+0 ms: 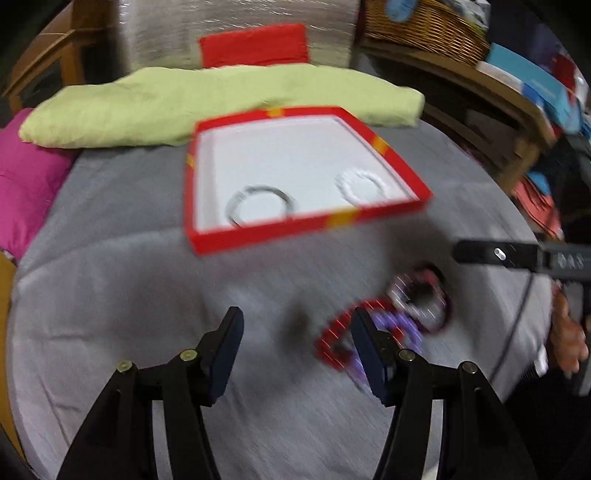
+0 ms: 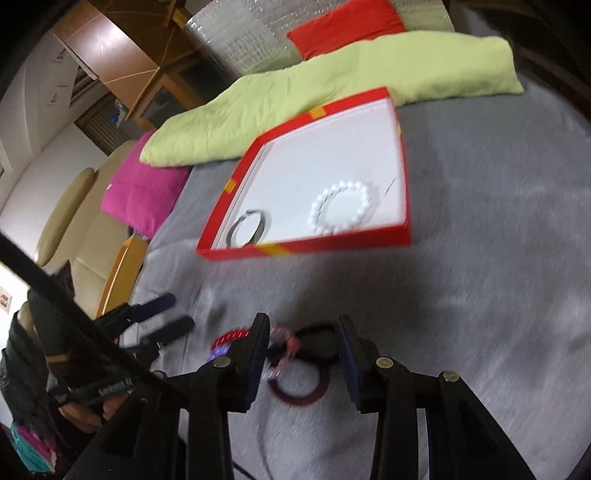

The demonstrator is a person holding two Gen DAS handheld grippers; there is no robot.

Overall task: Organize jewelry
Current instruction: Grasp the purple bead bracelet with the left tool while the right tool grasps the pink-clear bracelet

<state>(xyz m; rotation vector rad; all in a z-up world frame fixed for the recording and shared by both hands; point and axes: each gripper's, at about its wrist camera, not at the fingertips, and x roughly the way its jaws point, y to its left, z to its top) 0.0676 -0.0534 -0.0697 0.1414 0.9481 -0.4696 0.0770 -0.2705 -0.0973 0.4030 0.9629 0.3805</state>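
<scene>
A red box (image 1: 255,236) (image 2: 306,249) with a white inside lies on the grey cloth. It holds a silver bangle (image 1: 260,205) (image 2: 249,229) and a white bead bracelet (image 1: 364,182) (image 2: 341,208). A blurred pile of bracelets lies in front of it: a red bead one (image 1: 332,336) (image 2: 227,338), a purple one (image 1: 404,326), and dark red ones (image 1: 424,295) (image 2: 299,397). My left gripper (image 1: 295,321) is open and empty just left of the pile. My right gripper (image 2: 303,328) is open over the pile and shows in the left wrist view (image 1: 458,253).
A lime green cushion (image 1: 207,103) (image 2: 332,96) lies behind the box, a magenta cushion (image 1: 26,177) (image 2: 144,192) to its left and a red one (image 1: 255,44) further back. A wicker basket (image 1: 424,26) and shelves stand at the right. A beige sofa (image 2: 74,229) is at the left.
</scene>
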